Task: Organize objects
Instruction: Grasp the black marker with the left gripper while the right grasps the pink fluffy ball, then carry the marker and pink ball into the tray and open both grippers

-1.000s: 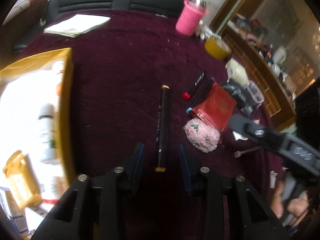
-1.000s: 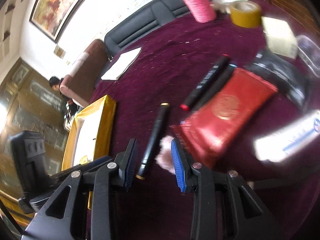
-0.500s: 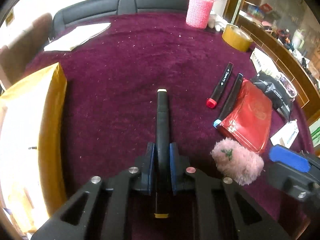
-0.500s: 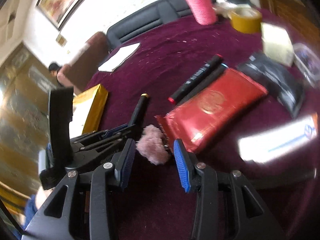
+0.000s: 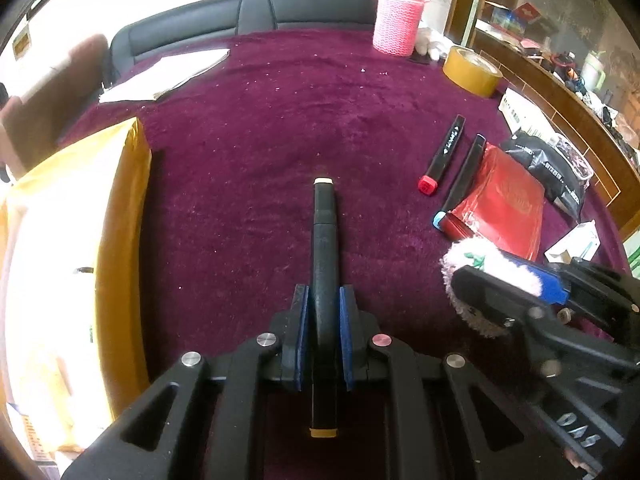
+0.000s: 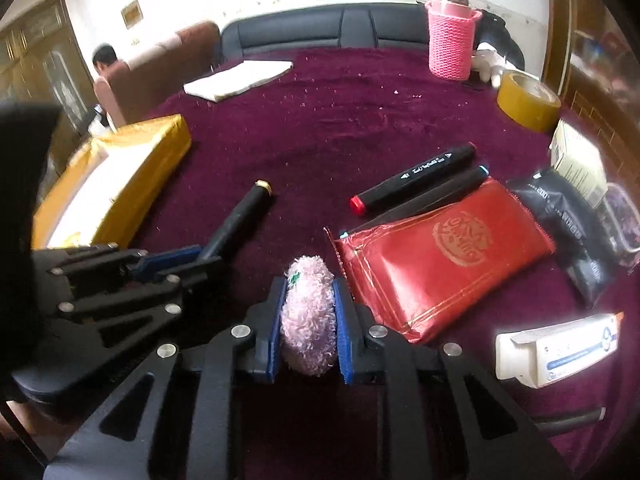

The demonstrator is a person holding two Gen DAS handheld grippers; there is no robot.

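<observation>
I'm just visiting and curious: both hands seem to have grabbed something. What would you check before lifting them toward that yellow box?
1. Left gripper shut on the black marker: ok.
2. Marker gripped centrally: not ok; it is held nearer its yellow end, with the long part sticking out ahead.
3. Right gripper on the pink plush toy: ok; its fingers are closing and already press its sides.
4. Toy clear of the red packet: cannot tell; they sit very close.
5. Path to the yellow box: ok; bare maroon cloth lies between.
6. Room inside the box: cannot tell; glare washes it out.
</observation>
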